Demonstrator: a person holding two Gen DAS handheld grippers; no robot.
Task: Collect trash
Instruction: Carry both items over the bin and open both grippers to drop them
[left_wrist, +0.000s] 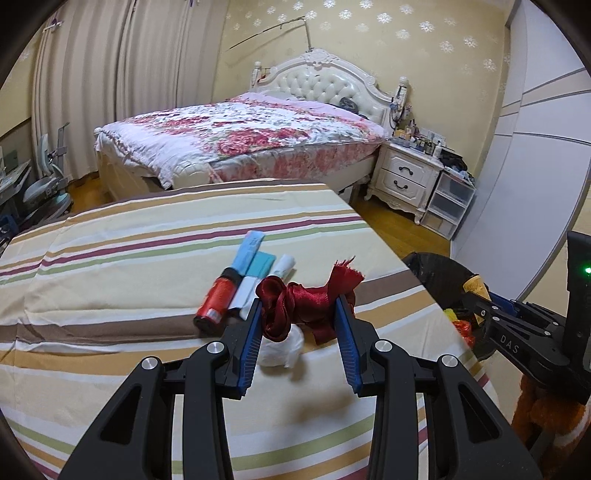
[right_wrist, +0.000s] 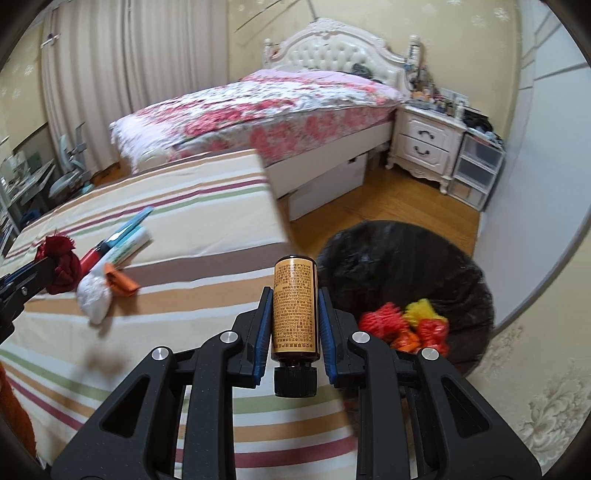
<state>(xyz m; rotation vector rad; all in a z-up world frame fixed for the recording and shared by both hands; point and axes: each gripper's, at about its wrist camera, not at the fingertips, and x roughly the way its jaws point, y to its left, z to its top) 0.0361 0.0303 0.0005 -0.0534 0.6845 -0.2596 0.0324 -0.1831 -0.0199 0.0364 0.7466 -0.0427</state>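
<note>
L gripper (left_wrist: 300, 314) clamps a red satin ribbon (left_wrist: 295, 306) over the striped bed (left_wrist: 110, 258)'s right edge; R gripper (right_wrist: 293, 314) clamps an amber bottle (right_wrist: 294, 306) beside the trash bin (right_wrist: 461, 266).

Floral bed (left_wrist: 240, 136), white nightstand (left_wrist: 404, 177), pale curtains (left_wrist: 110, 81), wooden floor (right_wrist: 399, 199)

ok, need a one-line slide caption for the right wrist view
Right gripper holds an amber bottle between its jaws, cap toward the camera, beside the black-lined trash bin.
</note>
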